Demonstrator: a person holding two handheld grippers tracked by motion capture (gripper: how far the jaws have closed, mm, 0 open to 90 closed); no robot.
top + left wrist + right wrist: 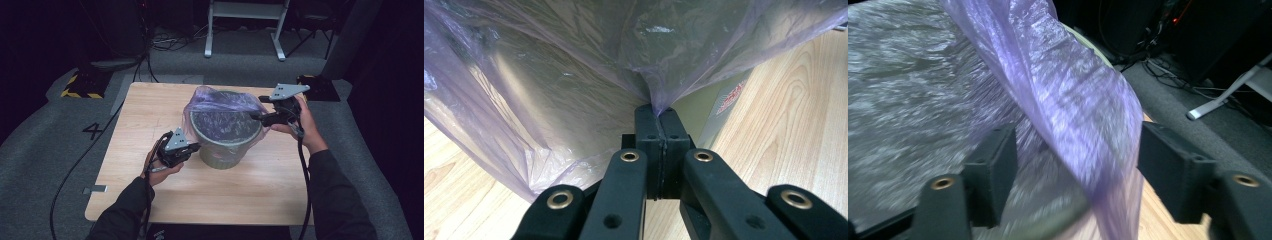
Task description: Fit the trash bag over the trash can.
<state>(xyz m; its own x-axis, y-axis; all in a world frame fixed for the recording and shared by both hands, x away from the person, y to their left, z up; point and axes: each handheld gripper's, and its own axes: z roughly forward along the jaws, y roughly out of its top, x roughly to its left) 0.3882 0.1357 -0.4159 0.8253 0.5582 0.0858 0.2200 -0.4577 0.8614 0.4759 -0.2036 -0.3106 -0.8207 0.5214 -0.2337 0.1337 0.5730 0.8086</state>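
- The surface (pixel 150 110) carries a bin (pixel 222 150) at its middle.
- A purple bag (pixel 220 102) lines the bin and drapes over its rim.
- The right tool (pixel 256 116), at the bin's far-right rim, is spread, with bag film between its jaws.
- The left tool (pixel 196 146), at the bin's near-left side, is pressed together, pinching the bag.

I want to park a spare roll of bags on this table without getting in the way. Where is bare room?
The light wooden table is bare left of the grey-green bin and along the near edge between the forearms. It is crowded around the bin, where the left gripper pinches the purple plastic bag and the right gripper reaches its rim.
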